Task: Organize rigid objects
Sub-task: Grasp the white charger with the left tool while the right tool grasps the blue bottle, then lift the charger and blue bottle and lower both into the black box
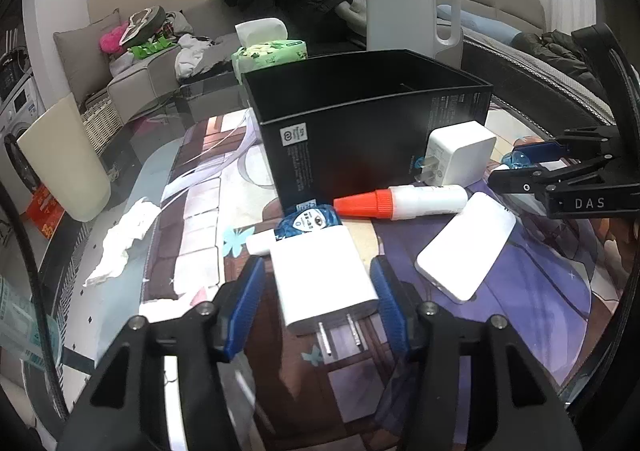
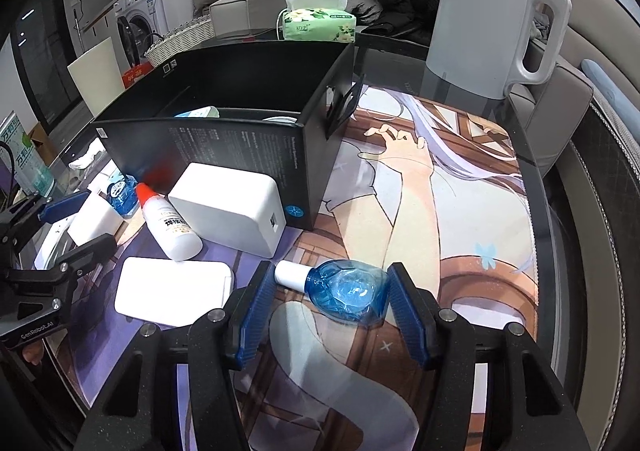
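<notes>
L wrist view: left gripper [image 1: 318,301] straddles a white charger [image 1: 320,279] lying on the printed mat [image 1: 540,291], prongs toward the cam; the blue pads sit just beside its sides w/ thin gaps showing, so can't tell if they press. Past it a blue dropper bottle [image 1: 310,221], an orange-capped glue bottle [image 1: 404,203], a flat white power bank [image 1: 466,245] and a bigger white adapter [image 1: 460,159] against the black box [image 1: 360,131]. Right gripper [image 1: 532,167] at the right edge, around sth blue. R wrist view: right gripper [image 2: 330,293] half closed on a blue teardrop bottle [image 2: 344,291] lying on the mat, white cap pointing left; right pad touches the body, left pad beside the cap end. Box [image 2: 224,139] open-topped, items inside. Kettle [image 2: 488,23] behind on the glass table [image 2: 540,171].
</notes>
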The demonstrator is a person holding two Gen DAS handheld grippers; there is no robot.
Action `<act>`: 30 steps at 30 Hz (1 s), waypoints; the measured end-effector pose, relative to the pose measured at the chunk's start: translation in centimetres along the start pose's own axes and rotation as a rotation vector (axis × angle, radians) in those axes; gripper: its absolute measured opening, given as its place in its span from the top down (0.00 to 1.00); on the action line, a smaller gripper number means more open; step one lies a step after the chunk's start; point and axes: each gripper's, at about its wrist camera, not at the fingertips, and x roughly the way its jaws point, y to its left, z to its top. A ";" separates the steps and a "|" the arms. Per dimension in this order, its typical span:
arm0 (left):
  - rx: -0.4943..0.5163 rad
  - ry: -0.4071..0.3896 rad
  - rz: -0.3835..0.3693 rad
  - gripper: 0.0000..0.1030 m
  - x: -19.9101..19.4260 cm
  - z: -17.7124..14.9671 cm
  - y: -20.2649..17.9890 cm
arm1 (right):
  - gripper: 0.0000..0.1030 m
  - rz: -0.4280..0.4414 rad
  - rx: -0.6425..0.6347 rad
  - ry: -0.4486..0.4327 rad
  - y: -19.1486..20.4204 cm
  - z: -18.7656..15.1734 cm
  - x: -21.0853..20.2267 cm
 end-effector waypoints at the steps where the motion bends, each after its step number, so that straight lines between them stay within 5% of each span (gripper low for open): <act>1: 0.002 -0.005 0.001 0.54 -0.1 0.0 -0.1 | 0.44 0.000 -0.001 0.000 0.0 0.0 0.0; 3: -0.002 -0.012 -0.009 0.60 -0.3 0.1 0.0 | 0.44 0.000 -0.001 0.000 0.0 0.0 0.0; 30: -0.026 -0.092 -0.044 0.60 -2.1 0.6 0.1 | 0.44 0.012 -0.028 -0.097 0.0 -0.2 -2.7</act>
